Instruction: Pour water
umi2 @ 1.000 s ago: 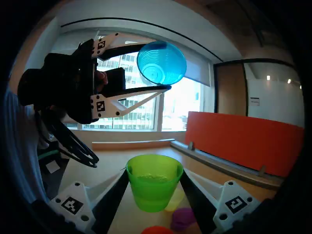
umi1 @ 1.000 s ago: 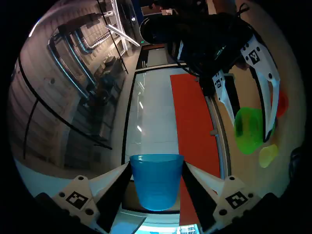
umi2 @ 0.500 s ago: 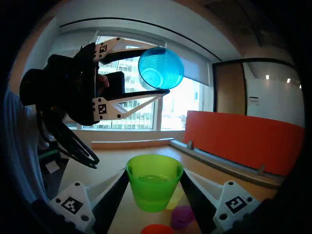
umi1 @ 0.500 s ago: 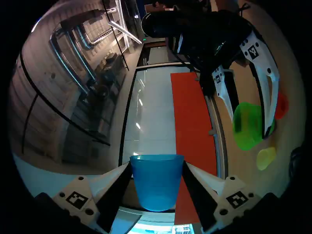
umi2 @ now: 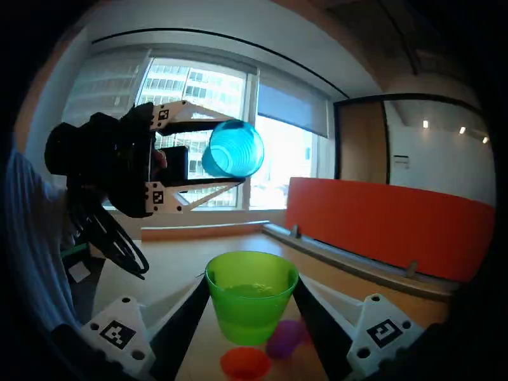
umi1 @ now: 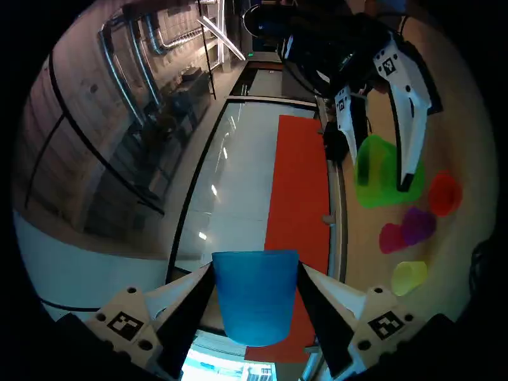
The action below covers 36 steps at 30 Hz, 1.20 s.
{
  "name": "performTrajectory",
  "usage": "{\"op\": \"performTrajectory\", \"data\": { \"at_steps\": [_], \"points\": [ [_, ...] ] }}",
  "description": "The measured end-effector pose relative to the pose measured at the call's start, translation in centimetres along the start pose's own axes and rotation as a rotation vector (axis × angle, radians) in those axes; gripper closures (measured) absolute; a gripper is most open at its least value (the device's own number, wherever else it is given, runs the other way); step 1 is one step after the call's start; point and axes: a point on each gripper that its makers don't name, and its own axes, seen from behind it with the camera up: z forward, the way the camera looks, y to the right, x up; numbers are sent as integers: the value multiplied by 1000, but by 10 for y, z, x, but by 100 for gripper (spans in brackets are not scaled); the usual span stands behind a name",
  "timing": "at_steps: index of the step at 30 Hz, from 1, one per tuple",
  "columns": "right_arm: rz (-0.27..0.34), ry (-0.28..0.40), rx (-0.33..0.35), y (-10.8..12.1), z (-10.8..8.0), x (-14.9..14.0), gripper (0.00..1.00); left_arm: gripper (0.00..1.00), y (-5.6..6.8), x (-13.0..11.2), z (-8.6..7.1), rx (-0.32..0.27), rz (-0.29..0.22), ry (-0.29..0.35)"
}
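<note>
left gripper (umi1: 254, 278) grips the blue cup (umi1: 254, 308), tipped on its side, seemingly empty, high at far left. right gripper (umi2: 252, 284) clamps the green cup (umi2: 252, 305), upright with water inside. pouring looks done; setting both down on the table (umi2: 174, 257) remains.
</note>
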Motion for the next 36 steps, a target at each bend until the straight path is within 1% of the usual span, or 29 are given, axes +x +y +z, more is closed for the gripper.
{"op": "performTrajectory", "data": {
  "at_steps": [7,13,20,27,30,36],
  "points": [
    [18,-9,-50,12,-24,-5,9,13,31,-11,-5,-32,-111,-23],
    [35,-17,-91,23,-45,-10,9,13,58,-22,-8,-65,-224,-59],
    [49,-43,-127,34,-67,-22,9,13,94,-35,-16,-124,-393,-117],
    [56,-91,-148,40,-83,-41,9,13,127,-38,-24,-196,-568,-159],
    [59,-113,-151,41,-89,-50,9,13,140,-41,-26,-224,-625,-181],
    [67,-155,-158,44,-99,-66,9,13,164,-49,-29,-278,-712,-225]
  ]
}}
